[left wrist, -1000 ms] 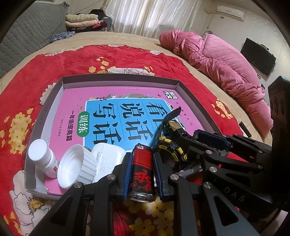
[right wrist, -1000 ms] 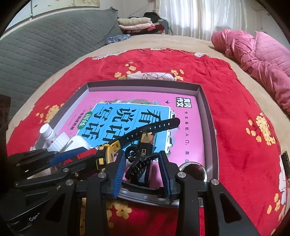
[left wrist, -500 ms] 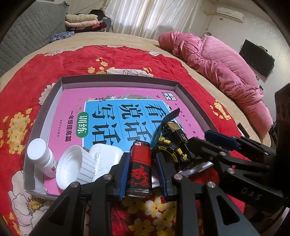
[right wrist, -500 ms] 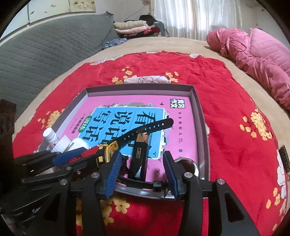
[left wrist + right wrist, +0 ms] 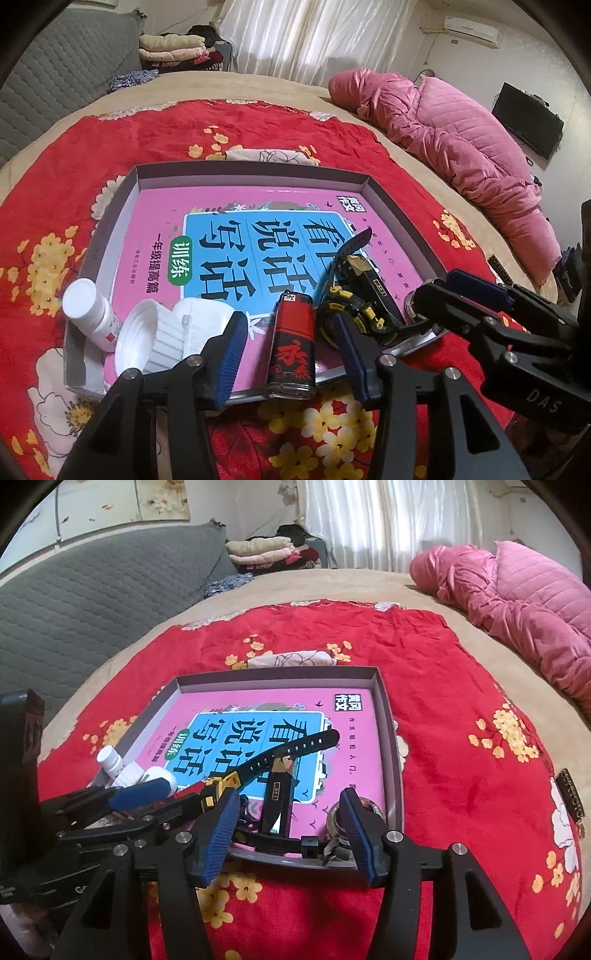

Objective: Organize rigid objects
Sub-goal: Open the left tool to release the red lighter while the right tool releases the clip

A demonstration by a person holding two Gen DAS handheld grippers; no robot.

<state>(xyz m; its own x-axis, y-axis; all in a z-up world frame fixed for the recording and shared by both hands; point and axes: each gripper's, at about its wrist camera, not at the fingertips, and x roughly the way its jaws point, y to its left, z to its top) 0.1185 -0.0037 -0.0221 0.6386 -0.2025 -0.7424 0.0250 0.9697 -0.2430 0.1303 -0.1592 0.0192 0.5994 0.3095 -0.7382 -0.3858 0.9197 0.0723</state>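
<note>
We see a home bedroom: a wide bed [image 5: 258, 85] under a red flowered blanket [image 5: 258, 140], a pink quilt [image 5: 461, 136] bunched at the right, folded clothes [image 5: 173, 51] upper left, white curtains [image 5: 314, 33] at top, an air conditioner [image 5: 472, 27] upper right.

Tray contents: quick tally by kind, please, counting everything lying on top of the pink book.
White bottle: 1
White cap: 1
White case: 1
Red lighter: 1
Black watch: 1
Black lighter: 1
Shiny metal piece: 1
Total: 7
</note>
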